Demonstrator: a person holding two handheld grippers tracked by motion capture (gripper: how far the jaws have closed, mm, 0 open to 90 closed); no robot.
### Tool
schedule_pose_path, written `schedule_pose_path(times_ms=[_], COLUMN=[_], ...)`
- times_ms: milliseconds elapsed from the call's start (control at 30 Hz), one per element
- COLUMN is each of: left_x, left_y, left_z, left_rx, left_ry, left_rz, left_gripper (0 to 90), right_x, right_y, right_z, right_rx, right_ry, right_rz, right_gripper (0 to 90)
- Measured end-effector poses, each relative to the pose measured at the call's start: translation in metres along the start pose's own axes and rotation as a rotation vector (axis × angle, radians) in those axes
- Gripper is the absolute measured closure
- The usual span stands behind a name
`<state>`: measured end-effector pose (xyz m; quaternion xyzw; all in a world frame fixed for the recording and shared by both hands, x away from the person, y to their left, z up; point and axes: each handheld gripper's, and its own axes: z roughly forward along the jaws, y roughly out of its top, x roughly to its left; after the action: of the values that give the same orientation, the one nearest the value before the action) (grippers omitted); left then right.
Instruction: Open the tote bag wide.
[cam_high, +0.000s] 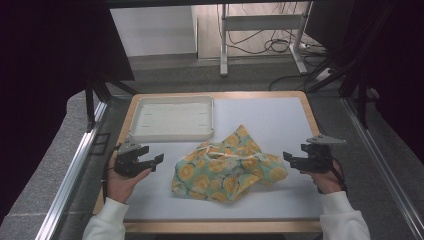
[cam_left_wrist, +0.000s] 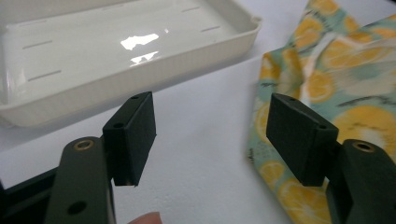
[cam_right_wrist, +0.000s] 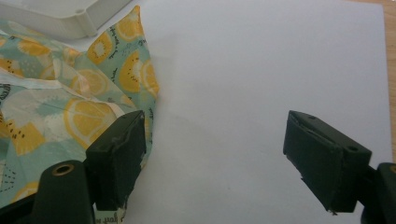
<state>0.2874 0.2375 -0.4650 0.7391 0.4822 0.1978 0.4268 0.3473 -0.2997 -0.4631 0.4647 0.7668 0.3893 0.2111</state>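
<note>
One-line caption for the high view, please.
Two open grippers, left and right, flank a crumpled fruit-print cloth before a white tray.

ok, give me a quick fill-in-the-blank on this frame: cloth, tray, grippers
1. The crumpled cloth is printed with slices of ____.
2. The white tray has ____ lying in it.
3. The cloth lies ____ the left gripper and the right gripper.
4. Both grippers have their jaws ____, with nothing gripped.

Missing words: lemon; nothing; between; open
</note>
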Motion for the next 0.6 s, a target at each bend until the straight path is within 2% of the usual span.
schedule_pose_path(times_ms=[133,233,300,433,600], left_x=[-0.005,-0.007,-0.011,-0.018,-0.025], left_y=[0.007,0.011,0.016,0.025,0.034], left_z=[-0.007,-0.006,-0.005,-0.006,-0.001], left_rx=[-0.009,-0.005,-0.004,-0.014,-0.018], left_ry=[-0.018,-0.03,-0.043,-0.071,-0.086], left_rz=[0.008,0.007,0.02,0.038,0.049], left_gripper=[33.4,34.1,34.7,35.5,36.5], right_x=[0.002,0.003,0.007,0.009,0.01], right_y=[0.0,0.0,0.0,0.002,0.003], right_z=[0.004,0.004,0.002,-0.001,-0.002], right_rx=[0.007,0.008,0.001,-0.013,-0.014], right_ry=[0.011,0.012,0.015,0.014,0.013], right_rz=[-0.009,-0.015,-0.038,-0.041,-0.043], right_gripper=[21.3,21.3,21.4,21.4,21.3])
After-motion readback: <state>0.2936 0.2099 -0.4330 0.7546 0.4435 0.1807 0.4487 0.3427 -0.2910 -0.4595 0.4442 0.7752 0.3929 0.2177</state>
